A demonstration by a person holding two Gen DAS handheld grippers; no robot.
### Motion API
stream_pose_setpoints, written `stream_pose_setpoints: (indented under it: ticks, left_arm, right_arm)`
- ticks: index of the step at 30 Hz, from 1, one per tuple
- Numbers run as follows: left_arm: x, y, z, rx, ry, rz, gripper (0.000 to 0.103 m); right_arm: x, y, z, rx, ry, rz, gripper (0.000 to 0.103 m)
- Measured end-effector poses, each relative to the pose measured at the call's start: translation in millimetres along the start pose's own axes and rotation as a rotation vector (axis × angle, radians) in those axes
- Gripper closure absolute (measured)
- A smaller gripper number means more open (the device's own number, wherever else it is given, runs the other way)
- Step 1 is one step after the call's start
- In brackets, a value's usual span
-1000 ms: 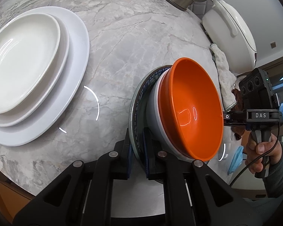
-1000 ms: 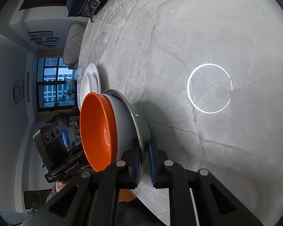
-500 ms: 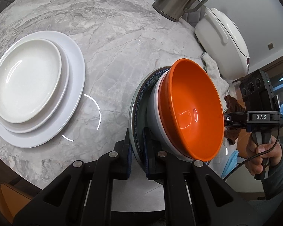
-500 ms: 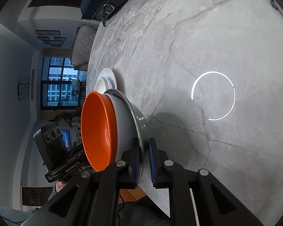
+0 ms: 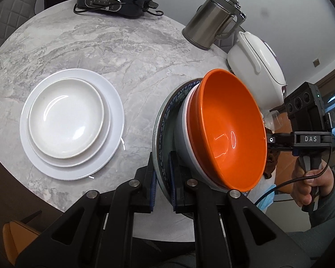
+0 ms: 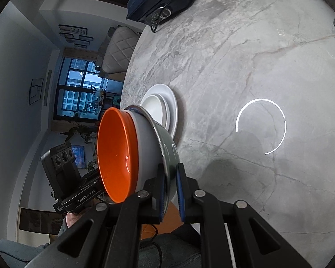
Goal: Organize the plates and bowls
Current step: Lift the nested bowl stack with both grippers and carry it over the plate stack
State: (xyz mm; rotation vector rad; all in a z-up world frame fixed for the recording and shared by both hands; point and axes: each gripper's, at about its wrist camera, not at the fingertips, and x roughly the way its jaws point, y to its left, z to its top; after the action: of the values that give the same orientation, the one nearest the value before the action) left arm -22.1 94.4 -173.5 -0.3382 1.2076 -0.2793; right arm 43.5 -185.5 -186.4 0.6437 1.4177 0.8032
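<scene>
The white plates (image 5: 71, 122) are sitting on the left of the table (image 5: 127, 51). To their right, the left gripper (image 5: 163, 178) is squeezing shut on the near rim of the patterned bowl (image 5: 165, 120), which is holding a grey bowl (image 5: 185, 134) and an orange bowl (image 5: 230, 131). The right gripper (image 6: 170, 192) is pinching the other rim. The stack is tipping in the air, so the orange bowl could be sliding out. The right gripper reads "DAS"; the left reads "GenRobot.AI".
</scene>
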Motion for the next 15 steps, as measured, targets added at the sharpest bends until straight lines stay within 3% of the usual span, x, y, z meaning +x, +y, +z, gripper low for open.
stream_pose_setpoints:
  ticks: [8,15]
  left_arm:
    - [-40,73,25,0.041,-0.008,0.021,0.095]
    - [-28,156,48,0.053,0.026,0.054,0.094]
  right_arm:
    - [47,54,18,-0.014,-0.02,0.001,0.089]
    - [119,73,41,0.001,-0.013,-0.015,0.089]
